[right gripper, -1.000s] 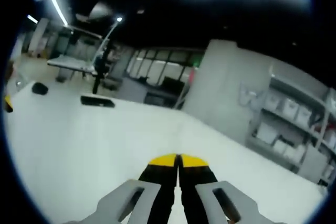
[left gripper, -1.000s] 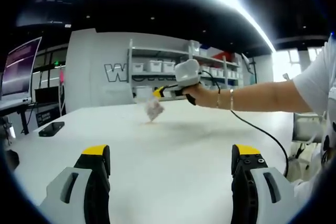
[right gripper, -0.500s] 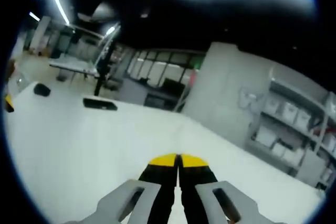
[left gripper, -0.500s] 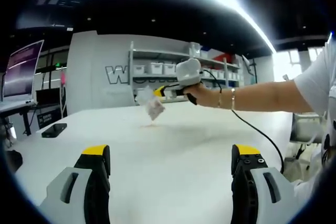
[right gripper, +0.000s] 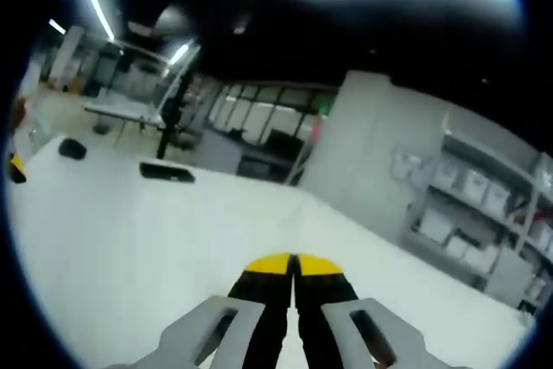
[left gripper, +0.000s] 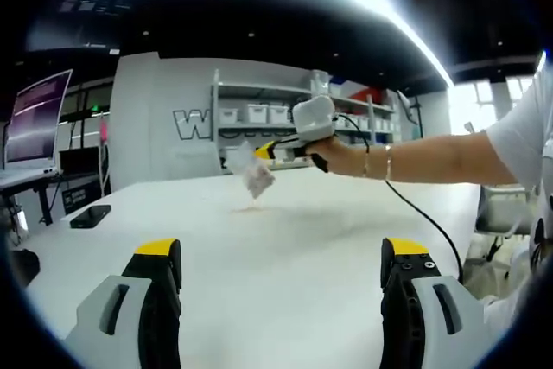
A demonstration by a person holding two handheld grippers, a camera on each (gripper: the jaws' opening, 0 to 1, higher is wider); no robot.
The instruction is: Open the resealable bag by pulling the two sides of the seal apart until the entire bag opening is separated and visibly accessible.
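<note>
Small clear resealable plastic bag (left gripper: 251, 172) hanging above the far white table (left gripper: 285, 248), pinched by the right gripper (left gripper: 264, 151) with jaws closed on it, left gripper (left gripper: 281, 252) jaws wide apart near, black phone (left gripper: 89, 215) far left, shelving with white bins (left gripper: 259, 111) behind

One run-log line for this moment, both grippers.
left gripper: open, over table | right gripper: shut on bag, held above table | seal: cannot tell
</note>
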